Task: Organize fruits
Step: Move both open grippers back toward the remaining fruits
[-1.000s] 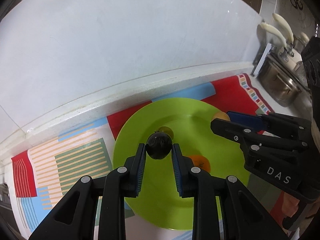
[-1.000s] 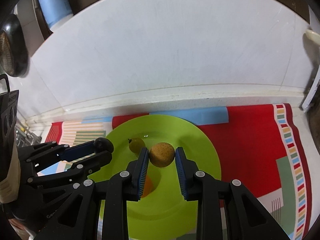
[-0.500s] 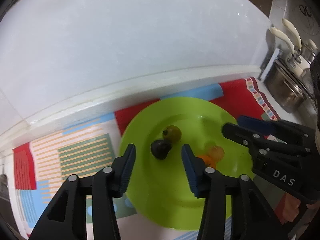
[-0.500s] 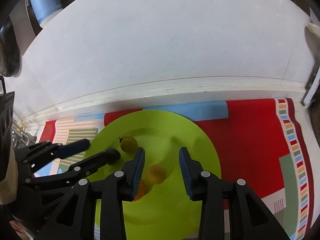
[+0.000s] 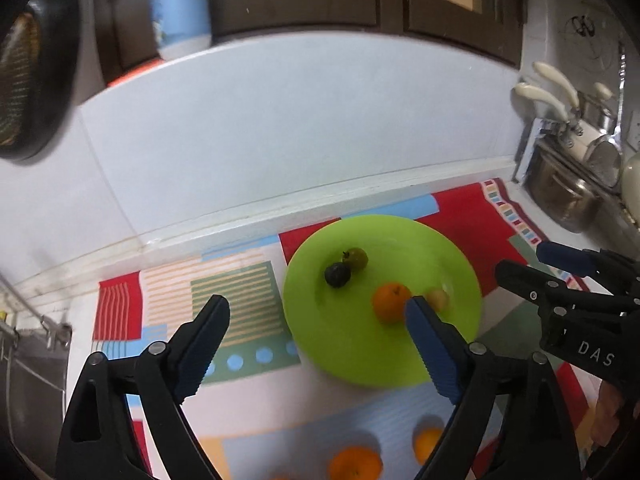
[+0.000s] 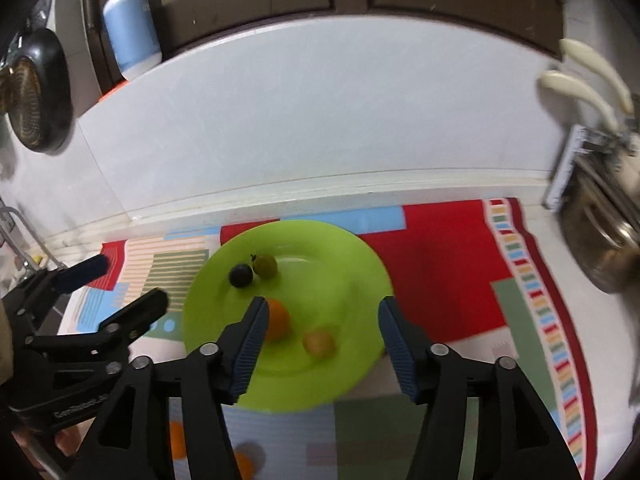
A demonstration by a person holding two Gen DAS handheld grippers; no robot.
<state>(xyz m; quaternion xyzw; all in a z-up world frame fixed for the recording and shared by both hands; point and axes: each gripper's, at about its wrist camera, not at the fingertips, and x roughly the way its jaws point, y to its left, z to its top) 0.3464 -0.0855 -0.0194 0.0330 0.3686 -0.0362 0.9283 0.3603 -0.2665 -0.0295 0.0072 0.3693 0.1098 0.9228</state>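
Observation:
A green plate (image 5: 400,240) (image 6: 340,264) lies on a patterned mat. On it sit a dark plum (image 5: 337,274) (image 6: 240,275), a green-yellow fruit (image 5: 357,258) (image 6: 265,266), an orange (image 5: 390,302) (image 6: 277,319) and a small yellow fruit (image 5: 438,298) (image 6: 318,343). My left gripper (image 5: 318,314) is open and empty, raised above the plate's near left. My right gripper (image 6: 322,314) is open and empty above the plate's near side. Each gripper shows in the other's view, the right one (image 5: 532,264) and the left one (image 6: 128,284). Two oranges (image 5: 354,462) (image 5: 428,444) lie on the mat nearer me.
A white wall rises behind the counter. Steel pots (image 5: 568,196) and cream-handled utensils (image 5: 540,92) stand at the right. A blue bottle (image 6: 130,36) sits on a ledge above. A black pan (image 6: 36,92) hangs at the left. A rack edge (image 5: 24,336) is at far left.
Both grippers let go of their fruits, the plum and the small yellow fruit, onto the plate, opened wide, and pulled back and up.

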